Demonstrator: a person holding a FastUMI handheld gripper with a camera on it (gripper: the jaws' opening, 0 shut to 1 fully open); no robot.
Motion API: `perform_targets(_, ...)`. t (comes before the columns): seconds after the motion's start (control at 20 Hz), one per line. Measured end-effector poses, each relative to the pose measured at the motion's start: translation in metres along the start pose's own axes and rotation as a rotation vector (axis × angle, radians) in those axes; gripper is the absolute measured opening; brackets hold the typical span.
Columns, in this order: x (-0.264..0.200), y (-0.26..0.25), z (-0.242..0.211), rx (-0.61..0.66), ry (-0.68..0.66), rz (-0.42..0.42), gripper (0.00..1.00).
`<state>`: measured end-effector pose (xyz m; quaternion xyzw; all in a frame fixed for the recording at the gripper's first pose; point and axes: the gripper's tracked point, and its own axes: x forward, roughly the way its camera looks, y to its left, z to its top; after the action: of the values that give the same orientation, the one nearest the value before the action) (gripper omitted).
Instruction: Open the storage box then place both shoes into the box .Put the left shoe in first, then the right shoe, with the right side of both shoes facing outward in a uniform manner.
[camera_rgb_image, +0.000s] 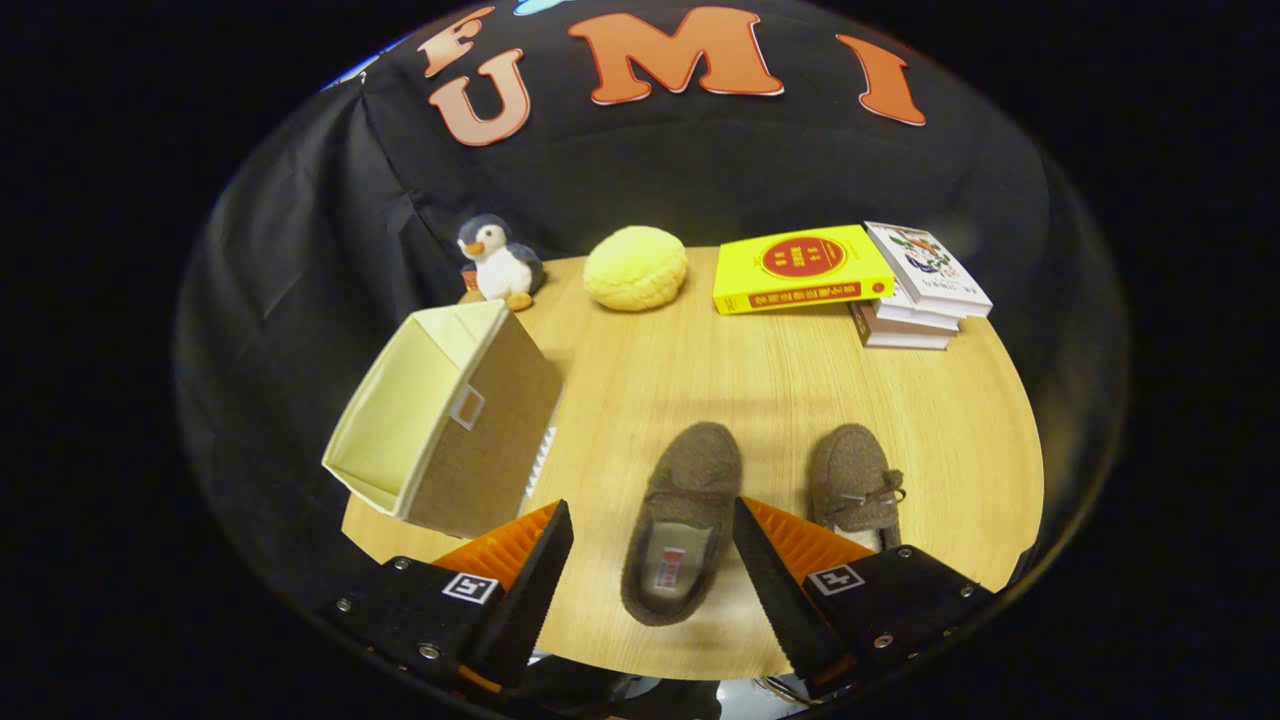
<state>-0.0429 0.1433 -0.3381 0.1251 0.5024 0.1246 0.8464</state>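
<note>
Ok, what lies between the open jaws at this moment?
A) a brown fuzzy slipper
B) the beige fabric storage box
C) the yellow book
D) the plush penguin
A: the brown fuzzy slipper lies heel-first between the gripper jaws, which stand apart without touching it; the beige fabric storage box sits off to one side.

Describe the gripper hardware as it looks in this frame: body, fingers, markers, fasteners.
The gripper has two wedge-shaped fingers tapering to points, with ribbed, serrated inner faces. Each finger sits on a boxy black mount carrying a small square black-and-white fiducial tag and several silver screws. No cables can be made out. The fingers stand open, either side of a brown slipper.
</note>
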Motion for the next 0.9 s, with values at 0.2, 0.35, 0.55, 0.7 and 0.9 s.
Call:
perform_targets(0.2, 0.028, -0.020, -0.030, 0.010, 0.068, -0.042, 0.96)
perform_targets(0.35, 0.046, -0.029, -0.051, 0.036, 0.132, -0.064, 0.96)
perform_targets(0.55, 0.072, -0.042, -0.063, 0.028, 0.153, -0.095, 0.91)
perform_targets(0.7, 0.090, -0.045, -0.071, 0.053, 0.161, -0.084, 0.80)
perform_targets(0.9, 0.107, -0.056, -0.064, 0.089, 0.111, -0.128, 0.62)
